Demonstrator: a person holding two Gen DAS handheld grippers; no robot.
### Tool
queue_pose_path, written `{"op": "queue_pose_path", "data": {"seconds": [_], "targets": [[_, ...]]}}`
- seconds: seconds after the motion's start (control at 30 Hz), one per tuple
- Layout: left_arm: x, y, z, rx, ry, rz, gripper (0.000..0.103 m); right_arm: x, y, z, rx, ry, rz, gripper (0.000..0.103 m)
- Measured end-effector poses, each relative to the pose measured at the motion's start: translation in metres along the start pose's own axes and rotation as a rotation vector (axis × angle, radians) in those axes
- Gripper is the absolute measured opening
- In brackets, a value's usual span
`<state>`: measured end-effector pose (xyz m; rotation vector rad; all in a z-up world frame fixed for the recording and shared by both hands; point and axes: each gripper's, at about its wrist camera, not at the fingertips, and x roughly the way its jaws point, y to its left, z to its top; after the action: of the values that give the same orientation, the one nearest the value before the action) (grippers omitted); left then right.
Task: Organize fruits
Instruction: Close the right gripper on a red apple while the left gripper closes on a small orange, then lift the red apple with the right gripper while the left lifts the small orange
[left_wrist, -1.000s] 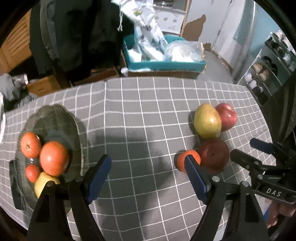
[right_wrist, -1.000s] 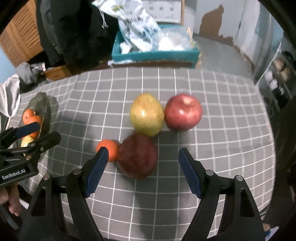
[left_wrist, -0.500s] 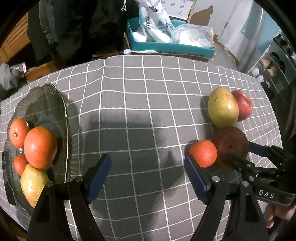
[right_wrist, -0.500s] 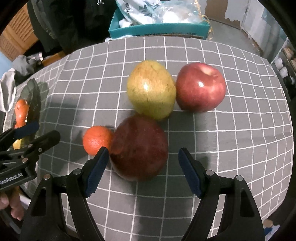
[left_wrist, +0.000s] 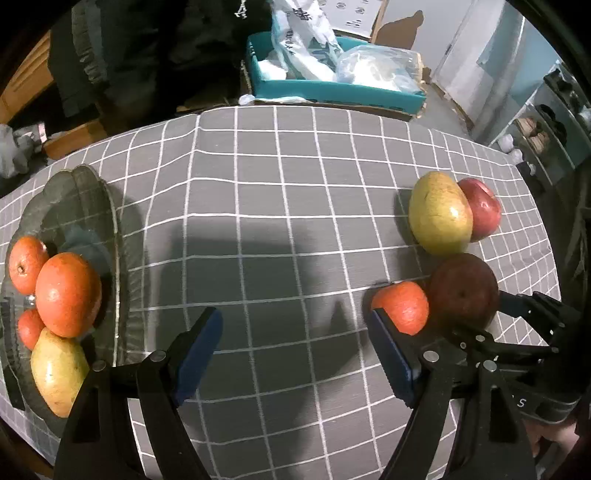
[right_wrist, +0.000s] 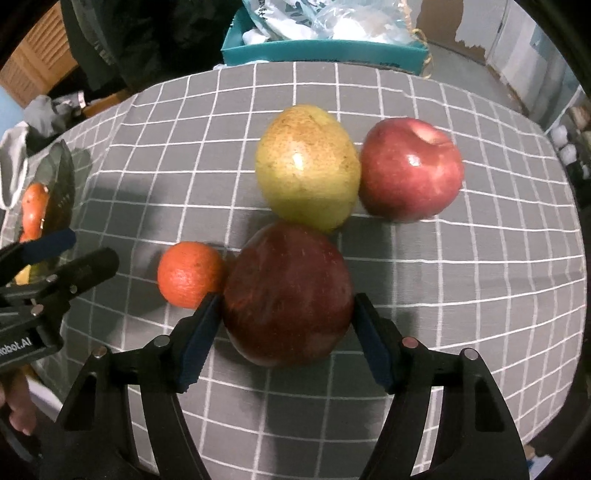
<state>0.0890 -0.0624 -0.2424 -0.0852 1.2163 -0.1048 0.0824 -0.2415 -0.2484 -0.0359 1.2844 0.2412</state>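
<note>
A dark red apple (right_wrist: 288, 291) sits on the grey checked cloth between the fingers of my right gripper (right_wrist: 284, 339); both pads touch its sides. A small orange (right_wrist: 190, 274) lies against its left, a yellow pear (right_wrist: 306, 166) and a bright red apple (right_wrist: 410, 170) just beyond. In the left wrist view the same dark apple (left_wrist: 463, 290), orange (left_wrist: 402, 306), pear (left_wrist: 439, 214) and red apple (left_wrist: 482, 208) are at the right. My left gripper (left_wrist: 295, 354) is open and empty over the cloth. The glass plate (left_wrist: 92, 206) at the left holds oranges (left_wrist: 66, 293) and a pear (left_wrist: 59, 371).
A teal box (left_wrist: 332, 92) with plastic bags stands behind the table's far edge. Dark clothing hangs at the back left. Shelves (left_wrist: 554, 122) stand at the right. The table's right edge is close to the red apple.
My right gripper has moved forward and down around the dark red apple and narrowed onto it. My left gripper has tilted down toward the cloth; it stays open.
</note>
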Motion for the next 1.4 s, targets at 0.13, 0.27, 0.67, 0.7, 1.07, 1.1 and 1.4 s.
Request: {"op": "queue_pose_path", "data": {"seconds": [0.13, 0.27, 0.67, 0.7, 1.07, 1.1, 1.4], "targets": [[0.002, -0.009, 0.002, 0.011, 0.003, -0.016, 0.082, -0.009, -0.012, -0.002, 0.011, -0.028, -0.046, 0.072], [0.005, -0.022, 0.004, 0.038, 0.005, -0.029, 0.082, -0.015, -0.026, -0.004, 0.030, -0.053, -0.095, 0.072], [0.023, -0.059, 0.006, 0.122, 0.029, -0.047, 0.082, -0.007, -0.068, -0.013, 0.098, -0.041, -0.151, 0.072], [0.025, -0.061, 0.005, 0.126, 0.033, -0.048, 0.082, -0.005, -0.069, -0.013, 0.097, -0.039, -0.147, 0.072], [0.045, -0.077, 0.002, 0.150, 0.072, -0.056, 0.074, -0.004, -0.072, -0.011, 0.081, -0.059, -0.121, 0.072], [0.047, -0.078, 0.001, 0.153, 0.078, -0.053, 0.069, -0.003, -0.073, -0.010, 0.084, -0.050, -0.110, 0.072], [0.044, -0.078, 0.000, 0.157, 0.067, -0.045, 0.045, 0.000, -0.070, -0.011, 0.082, -0.049, -0.095, 0.070]]}}
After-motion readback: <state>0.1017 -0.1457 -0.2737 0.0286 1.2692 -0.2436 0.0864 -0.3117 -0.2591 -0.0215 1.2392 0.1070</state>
